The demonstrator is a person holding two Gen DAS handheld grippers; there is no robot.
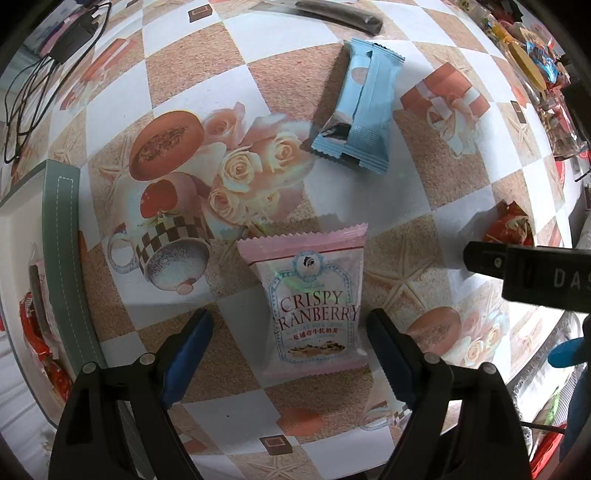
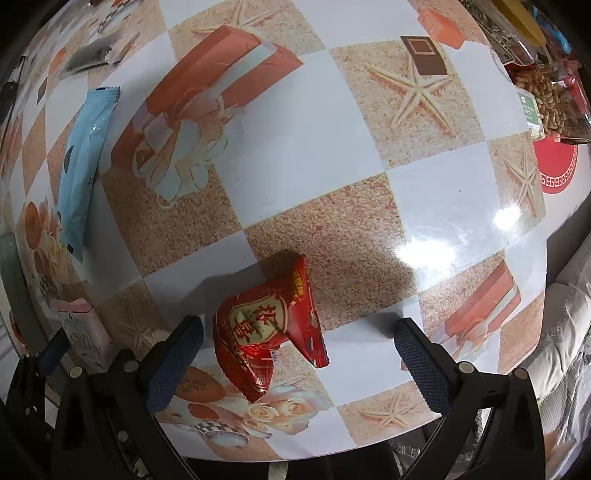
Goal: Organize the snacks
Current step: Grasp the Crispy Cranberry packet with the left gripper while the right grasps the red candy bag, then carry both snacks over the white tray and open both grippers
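A pink "Crispy Cranberry" packet (image 1: 310, 299) lies flat on the patterned tablecloth, between the fingers of my open left gripper (image 1: 291, 350), which hangs just above it. It shows small in the right wrist view (image 2: 83, 332). A light blue wrapper (image 1: 356, 107) lies farther off, also in the right wrist view (image 2: 83, 162). A red packet with gold characters (image 2: 266, 332) lies between the fingers of my open right gripper (image 2: 295, 358), nearer the left finger. It shows in the left wrist view (image 1: 511, 223), partly behind the right gripper's finger.
A green-edged box (image 1: 62, 266) with red packets inside stands at the left. A dark long packet (image 1: 340, 16) lies at the far edge. More snacks and a bag of peanuts (image 2: 550, 99) crowd the far right. Cables (image 1: 40, 74) lie at the far left. The table's edge (image 2: 369, 458) is close.
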